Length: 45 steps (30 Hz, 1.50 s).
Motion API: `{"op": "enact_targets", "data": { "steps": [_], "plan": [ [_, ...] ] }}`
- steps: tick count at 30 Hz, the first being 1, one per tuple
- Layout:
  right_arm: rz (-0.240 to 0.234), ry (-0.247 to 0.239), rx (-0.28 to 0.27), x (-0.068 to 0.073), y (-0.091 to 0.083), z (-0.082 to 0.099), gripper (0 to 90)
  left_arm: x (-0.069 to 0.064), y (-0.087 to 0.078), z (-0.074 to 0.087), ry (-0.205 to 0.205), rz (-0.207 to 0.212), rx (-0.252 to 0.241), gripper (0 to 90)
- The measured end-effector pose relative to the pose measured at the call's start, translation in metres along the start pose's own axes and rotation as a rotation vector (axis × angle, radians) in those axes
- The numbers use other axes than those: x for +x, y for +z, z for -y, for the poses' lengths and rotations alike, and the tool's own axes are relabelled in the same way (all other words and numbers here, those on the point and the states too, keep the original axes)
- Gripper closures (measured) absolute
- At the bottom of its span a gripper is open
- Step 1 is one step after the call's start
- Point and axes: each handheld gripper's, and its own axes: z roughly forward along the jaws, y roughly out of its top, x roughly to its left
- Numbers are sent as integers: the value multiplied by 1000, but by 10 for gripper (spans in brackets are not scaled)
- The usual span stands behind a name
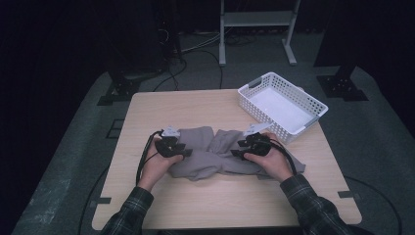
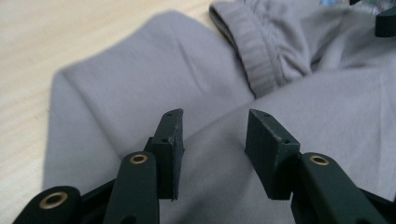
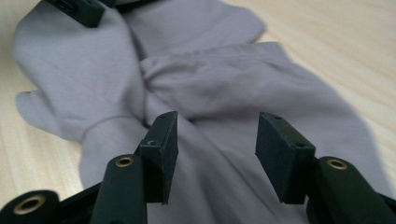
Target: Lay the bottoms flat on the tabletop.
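A grey sweatshirt point(image 1: 215, 152) lies bunched on the wooden table point(image 1: 195, 105), folded over itself. My left gripper point(image 1: 182, 151) rests over its left part and my right gripper point(image 1: 236, 151) over its right part, the two pointing toward each other. In the left gripper view the jaws of the left gripper point(image 2: 214, 135) stand apart above the grey cloth point(image 2: 140, 88), near a ribbed cuff point(image 2: 254, 51), with nothing pinched. In the right gripper view the right gripper point(image 3: 215, 137) is open over the folded fabric point(image 3: 219, 88), its pads clear of the cloth.
A white slotted basket point(image 1: 303, 101) stands empty at the table's back right corner, close to my right hand. Bare wood lies in front of the sweatshirt and along the left side. A metal stand point(image 1: 257, 19) and cables sit on the floor beyond the table.
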Motion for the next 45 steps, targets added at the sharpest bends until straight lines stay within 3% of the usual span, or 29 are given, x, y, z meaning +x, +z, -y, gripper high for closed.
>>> {"op": "enact_targets", "data": {
  "steps": [10, 17, 18, 21, 24, 31, 34, 36, 42, 45],
  "plan": [
    [-148, -35, -29, 30, 13, -9, 446, -3, 0, 2, 7, 1, 8, 557],
    [-200, -49, -12, 40, 33, -18, 433, -2, -2, 2, 13, 4, 2, 551],
    [-197, -52, 1, 41, 37, -18, 471, -2, -4, 2, 12, 2, 0, 549],
    [-182, -60, 16, 44, 41, -15, 731, -1, -6, 2, 9, -2, -7, 538],
    [-174, -91, 5, 45, 36, -13, 853, 1, -9, 3, 7, -7, -16, 533],
    [-239, -177, -11, 63, 13, -8, 875, 3, -17, 2, -8, -24, -47, 530],
    [-273, -215, 12, 78, 10, 0, 875, 2, -19, 0, -1, -28, -52, 528],
    [-280, -267, 45, 90, 11, 8, 875, 0, -21, -2, 7, -30, -53, 528],
    [-314, -322, 135, 107, 24, 25, 875, -8, -19, -3, 24, -15, -47, 525],
    [-320, -318, 154, 112, 28, 27, 866, -12, -16, -3, 30, 0, -42, 524]
  ]
}}
